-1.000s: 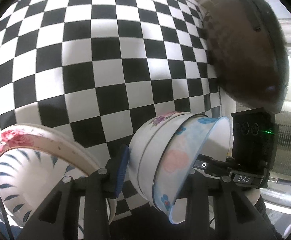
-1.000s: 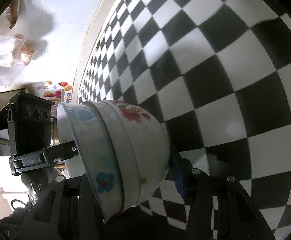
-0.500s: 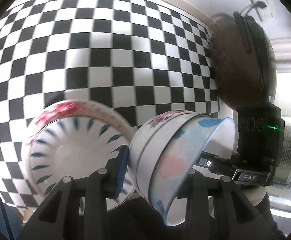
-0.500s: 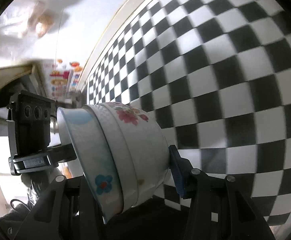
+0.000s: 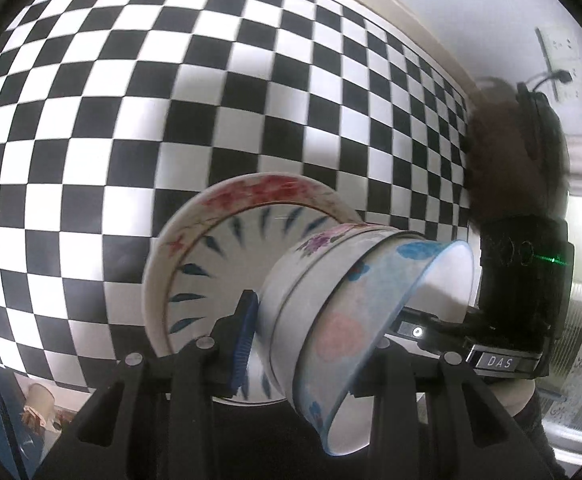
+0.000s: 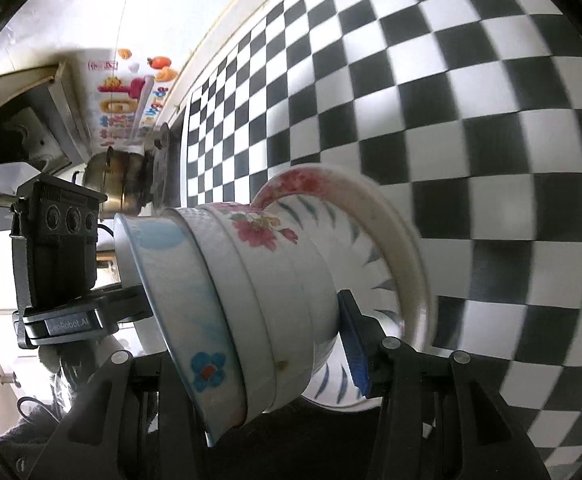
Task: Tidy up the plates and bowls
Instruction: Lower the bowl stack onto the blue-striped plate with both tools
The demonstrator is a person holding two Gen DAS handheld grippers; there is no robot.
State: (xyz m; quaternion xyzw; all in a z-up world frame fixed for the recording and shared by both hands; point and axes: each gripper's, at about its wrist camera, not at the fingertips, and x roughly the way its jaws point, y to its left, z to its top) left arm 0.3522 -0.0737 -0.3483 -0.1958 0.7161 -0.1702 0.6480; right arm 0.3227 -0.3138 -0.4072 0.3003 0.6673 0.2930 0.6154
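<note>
Two grippers are sharing one load: a nested stack of bowls (image 5: 331, 308), lying on its side in the air above a black-and-white checkered tablecloth (image 5: 139, 128). The left gripper (image 5: 311, 344) is clamping the stack, with its blue-padded finger (image 5: 244, 340) pressing on the bowls' base and its other finger reaching into the mouth of the innermost bowl; the jaws are standing part-way open, filled by the bowls. The right gripper (image 6: 251, 340) is gripping the same stack from the opposite side, its blue pad (image 6: 353, 344) likewise bearing against the base while the other finger is sitting hidden behind the rim, jaws held about half apart by the bowls.

The innermost bowl (image 6: 179, 280) is showing pale blue patches and a blue flower, while the outer white bowl (image 6: 267, 256) is carrying a pink floral spray. Behind the stack, a stack of plates (image 5: 211, 248) is resting on the tablecloth, the top plate (image 6: 375, 256) showing a ring of blue dashes inside a red-flowered rim; whether the bowls are touching it cannot be told. Each camera is catching the other gripper's black body beyond the bowls' mouth. A dark round lid (image 5: 519, 152) is leaning at the cloth's far edge in the left view, and a metal pot (image 6: 119, 180) is standing by a colourful printed package (image 6: 127, 96) in the right view.
</note>
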